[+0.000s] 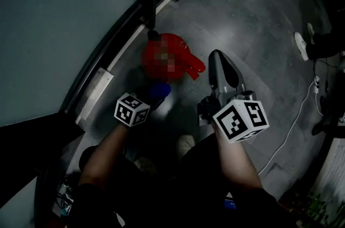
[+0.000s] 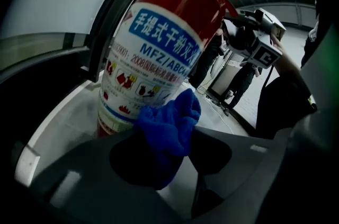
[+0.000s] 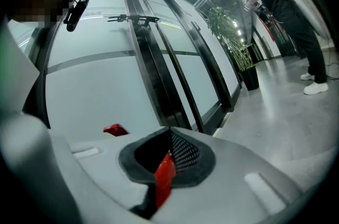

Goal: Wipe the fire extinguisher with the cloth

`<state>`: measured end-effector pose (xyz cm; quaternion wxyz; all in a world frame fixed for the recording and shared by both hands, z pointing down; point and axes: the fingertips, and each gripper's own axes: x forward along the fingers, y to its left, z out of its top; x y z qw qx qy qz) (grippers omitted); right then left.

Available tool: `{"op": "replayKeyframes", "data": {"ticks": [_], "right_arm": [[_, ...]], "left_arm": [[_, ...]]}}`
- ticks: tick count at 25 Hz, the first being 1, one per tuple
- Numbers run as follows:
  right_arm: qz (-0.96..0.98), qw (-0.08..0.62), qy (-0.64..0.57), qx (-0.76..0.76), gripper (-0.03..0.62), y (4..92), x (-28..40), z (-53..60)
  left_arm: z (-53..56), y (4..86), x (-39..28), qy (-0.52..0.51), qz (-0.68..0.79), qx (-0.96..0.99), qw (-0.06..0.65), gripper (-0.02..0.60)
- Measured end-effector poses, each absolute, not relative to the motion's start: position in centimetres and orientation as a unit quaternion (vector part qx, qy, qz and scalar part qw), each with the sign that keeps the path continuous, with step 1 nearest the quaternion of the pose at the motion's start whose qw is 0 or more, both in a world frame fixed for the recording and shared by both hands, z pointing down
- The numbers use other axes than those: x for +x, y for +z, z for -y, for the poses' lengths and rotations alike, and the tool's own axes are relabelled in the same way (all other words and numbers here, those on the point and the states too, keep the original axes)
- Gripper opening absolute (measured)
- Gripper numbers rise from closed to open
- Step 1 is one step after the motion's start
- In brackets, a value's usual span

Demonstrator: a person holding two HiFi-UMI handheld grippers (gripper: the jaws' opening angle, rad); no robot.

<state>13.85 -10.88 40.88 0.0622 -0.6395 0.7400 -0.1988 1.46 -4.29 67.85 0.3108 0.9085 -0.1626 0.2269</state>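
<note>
The left gripper (image 2: 168,146), clamped on the blue cloth (image 2: 172,114), holds it against the lower label of the upright fire extinguisher (image 2: 159,43) straight ahead on the floor (image 1: 253,22), while the right gripper (image 3: 170,157) grips what looks like its red handle (image 3: 163,181).

The fire extinguisher (image 2: 164,32) stood upright on the floor (image 1: 253,22), just before the glass wall (image 1: 64,16). The cloth (image 2: 169,122), between the left gripper's (image 2: 175,159) jaws, touched its side. To its right, the right gripper (image 3: 167,164) had its jaws closed on the handle (image 3: 165,175). A shoe (image 1: 301,45) stood well to the right.
</note>
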Motion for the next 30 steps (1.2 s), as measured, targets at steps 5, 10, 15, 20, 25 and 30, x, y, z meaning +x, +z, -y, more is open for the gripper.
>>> {"op": "replayKeyframes", "data": {"ticks": [5, 10, 15, 20, 25, 30], "right_arm": [[-0.746, 0.066, -0.202, -0.631, 0.003, 40.7, 13.4, 10.6], [-0.753, 0.059, -0.2, -0.625, 0.003, 40.8, 13.1, 10.4], [-0.749, 0.051, -0.201, -0.629, 0.003, 41.3, 13.8, 10.2], [-0.747, 0.043, -0.196, -0.633, 0.003, 41.4, 14.5, 9.9], [-0.748, 0.039, -0.196, -0.633, 0.003, 41.7, 14.7, 9.8], [-0.752, 0.035, -0.191, -0.631, 0.003, 41.8, 14.5, 10.0]], "left_arm": [[4.5, 71.5, 0.9, 0.237, 0.178, 0.886, 0.357, 0.164], [4.9, 73.2, 1.4, 0.242, 0.182, 0.877, 0.373, 0.164], [4.8, 76.9, 1.4, 0.266, 0.192, 0.862, 0.386, 0.164], [4.7, 79.1, 1.4, 0.273, 0.211, 0.841, 0.417, 0.164], [4.6, 80.6, 1.4, 0.287, 0.224, 0.824, 0.434, 0.164], [3.4, 79.8, 0.9, 0.298, 0.217, 0.825, 0.428, 0.164]]}}
